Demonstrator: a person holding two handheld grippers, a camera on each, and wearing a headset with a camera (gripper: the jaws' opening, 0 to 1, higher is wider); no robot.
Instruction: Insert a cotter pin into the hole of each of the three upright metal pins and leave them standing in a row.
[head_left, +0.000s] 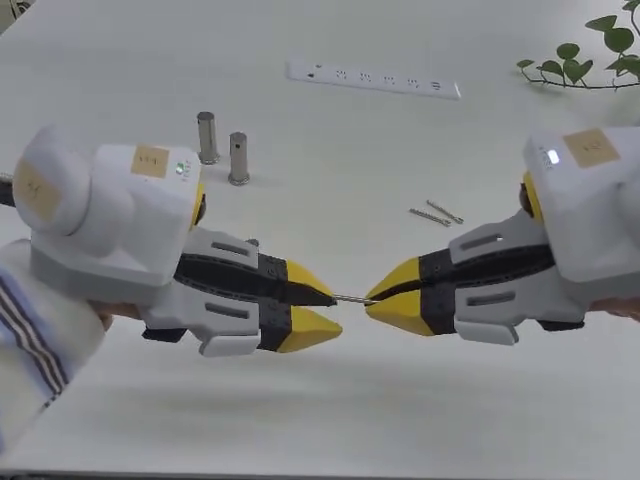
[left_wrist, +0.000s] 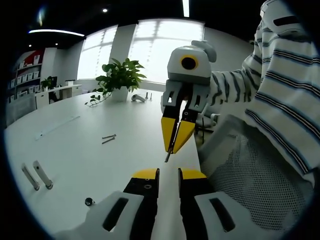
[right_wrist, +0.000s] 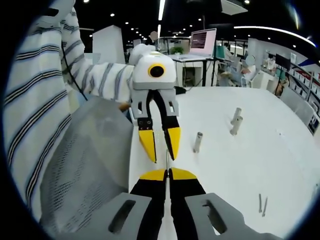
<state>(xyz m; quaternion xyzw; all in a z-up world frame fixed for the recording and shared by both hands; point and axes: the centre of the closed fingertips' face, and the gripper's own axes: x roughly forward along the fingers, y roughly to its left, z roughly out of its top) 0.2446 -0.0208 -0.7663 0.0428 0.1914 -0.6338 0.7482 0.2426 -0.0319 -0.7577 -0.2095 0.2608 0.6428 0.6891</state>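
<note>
Two metal pins (head_left: 207, 137) stand upright on the white table (head_left: 330, 410) in a bright office, with a power strip (head_left: 372, 78) and a plant (head_left: 590, 55) behind them and spare cotter pins (head_left: 437, 213) lying flat. Your right gripper (head_left: 370, 300) pinches a cotter pin (head_left: 352, 298), whose free tip reaches the parted jaws of your left gripper (head_left: 338, 311)

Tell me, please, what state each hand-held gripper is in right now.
Left hand-held gripper: open, holding nothing.
Right hand-held gripper: closed on a cotter pin.
</note>
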